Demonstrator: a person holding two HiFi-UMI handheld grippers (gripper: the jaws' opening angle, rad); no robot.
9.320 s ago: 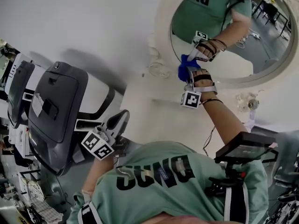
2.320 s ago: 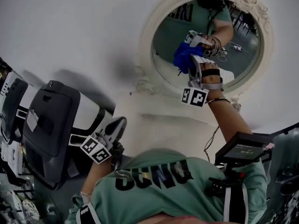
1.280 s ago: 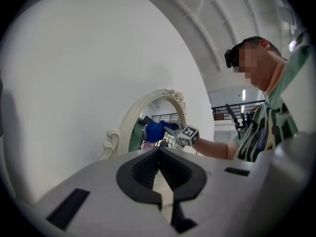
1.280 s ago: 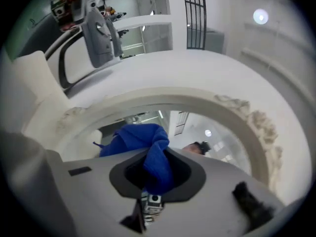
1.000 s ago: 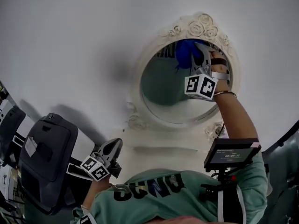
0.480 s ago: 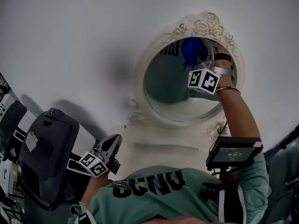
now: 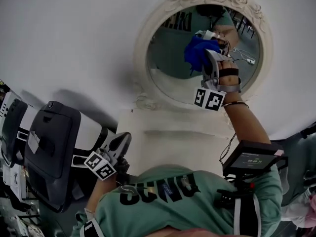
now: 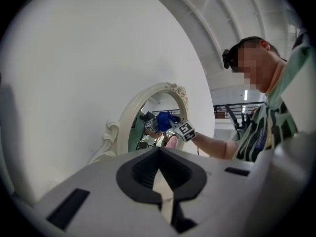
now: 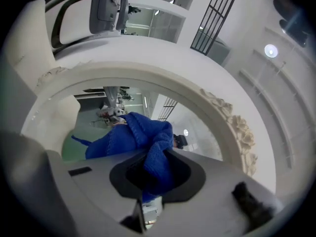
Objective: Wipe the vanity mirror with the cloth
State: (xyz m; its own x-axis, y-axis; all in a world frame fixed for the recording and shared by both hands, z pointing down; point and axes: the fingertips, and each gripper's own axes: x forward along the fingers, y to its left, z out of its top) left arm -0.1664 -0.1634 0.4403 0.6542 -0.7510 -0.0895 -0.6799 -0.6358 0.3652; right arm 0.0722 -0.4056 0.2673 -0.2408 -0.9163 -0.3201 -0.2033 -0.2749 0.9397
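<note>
1. The vanity mirror (image 7: pixel 168 68) hangs on the white wall above the counter (image 7: pixel 168 137), with its rose crest at 12 o'clock; in the head view the cloth (image 7: pixel 196 53) sits close to the centre of the glass, a little toward 9 o'clock, and it seems to meet its own reflection, so I judge it pressed on the glass.
2. From the cloth, bare glass lies open toward 9 o'clock, 3 o'clock and 6 o'clock; the oval's long axis looks to run from 12 to 6, so I judge that the coming stroke can go either along it or across.
3. The right tool (image 7: pixel 207 58) is the nearer one by far, up at the mirror; the left tool (image 7: pixel 121 142) hangs low at 7 o'clock, well apart from the frame.
4. In the right gripper view the right tool (image 9: pixel 148 181) is clamped on the blue cloth (image 9: pixel 133 137), which bunches out ahead of the jaws toward the mirror frame (image 9: pixel 217 107).
5. In the left gripper view the left tool (image 8: pixel 159 181) has its jaws together with nothing between them; it only looks toward the mirror (image 8: pixel 138 127).
</note>
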